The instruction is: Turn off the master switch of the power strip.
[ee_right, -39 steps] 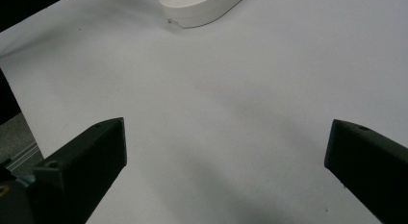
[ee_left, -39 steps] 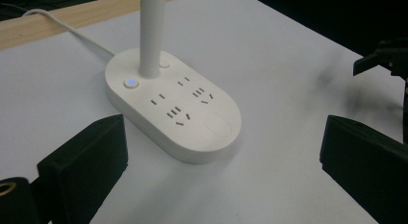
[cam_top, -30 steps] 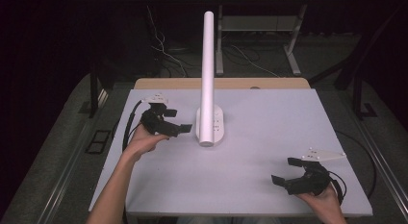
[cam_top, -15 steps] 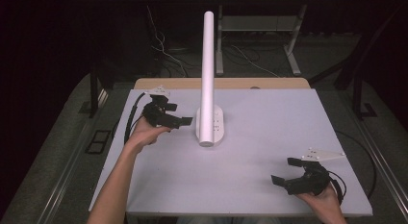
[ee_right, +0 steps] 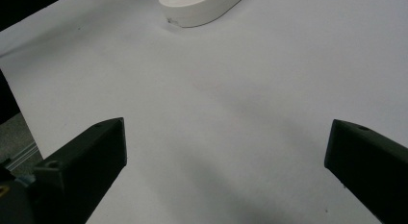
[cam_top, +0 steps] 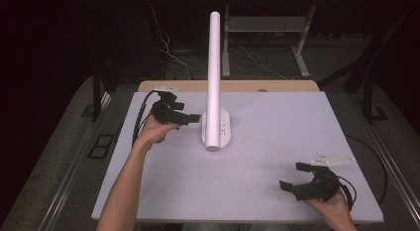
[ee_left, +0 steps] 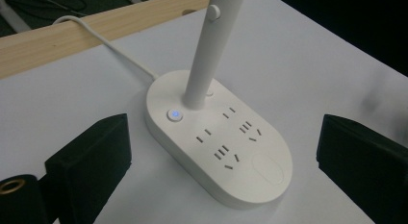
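Note:
A white desk lamp with an oval socket base [cam_top: 216,132] and a tall white stem [cam_top: 214,67] stands mid-table. My left gripper [cam_top: 190,117] is open just left of the base, jaws pointing at it. In the left gripper view the base [ee_left: 219,137] lies between the wide-apart jaws, with a lit blue button [ee_left: 174,114], several sockets and the stem [ee_left: 204,56] rising from it. My right gripper [cam_top: 292,177] rests open near the table's front right corner, nothing between its jaws. The right gripper view has the end of the base [ee_right: 197,7] far off.
The white table top [cam_top: 277,137] has a wooden strip [cam_top: 247,86] along its back edge. A white cord [ee_left: 106,39] runs from the base toward that edge. Dark floor, cables and table legs lie beyond.
My left gripper has moved up the table and right, closer to the lamp base. The right gripper has stayed still.

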`<state>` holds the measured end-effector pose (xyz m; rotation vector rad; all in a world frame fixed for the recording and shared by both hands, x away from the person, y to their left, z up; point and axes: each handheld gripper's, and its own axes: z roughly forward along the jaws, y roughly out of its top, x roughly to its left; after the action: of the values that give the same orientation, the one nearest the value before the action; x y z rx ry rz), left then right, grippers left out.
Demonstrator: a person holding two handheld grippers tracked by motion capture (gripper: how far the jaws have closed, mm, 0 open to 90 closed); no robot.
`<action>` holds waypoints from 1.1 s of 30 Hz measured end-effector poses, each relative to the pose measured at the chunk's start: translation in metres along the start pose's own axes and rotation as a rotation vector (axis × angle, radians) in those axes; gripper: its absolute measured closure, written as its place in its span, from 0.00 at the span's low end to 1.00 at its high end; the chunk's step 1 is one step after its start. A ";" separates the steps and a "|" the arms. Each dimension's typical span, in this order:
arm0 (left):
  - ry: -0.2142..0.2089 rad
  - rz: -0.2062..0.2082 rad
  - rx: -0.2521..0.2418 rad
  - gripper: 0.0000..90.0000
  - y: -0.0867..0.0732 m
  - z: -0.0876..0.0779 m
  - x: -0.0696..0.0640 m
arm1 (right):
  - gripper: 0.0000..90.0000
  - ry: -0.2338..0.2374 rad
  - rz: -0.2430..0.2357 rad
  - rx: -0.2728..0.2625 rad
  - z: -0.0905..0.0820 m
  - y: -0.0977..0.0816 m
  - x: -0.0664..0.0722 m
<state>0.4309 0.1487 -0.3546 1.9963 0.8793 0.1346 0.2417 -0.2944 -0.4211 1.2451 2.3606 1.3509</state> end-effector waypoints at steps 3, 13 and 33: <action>0.003 -0.004 0.009 0.06 0.001 0.003 0.002 | 0.01 0.000 0.001 0.001 0.000 0.000 0.000; 0.023 0.008 0.063 0.13 0.017 0.015 0.008 | 0.01 0.002 -0.003 0.001 0.000 0.000 0.000; 0.107 -0.033 0.070 0.39 0.017 0.037 0.029 | 0.01 0.001 0.002 0.003 0.001 -0.001 -0.001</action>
<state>0.4769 0.1349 -0.3696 2.0537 0.9968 0.1955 0.2424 -0.2950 -0.4224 1.2485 2.3640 1.3497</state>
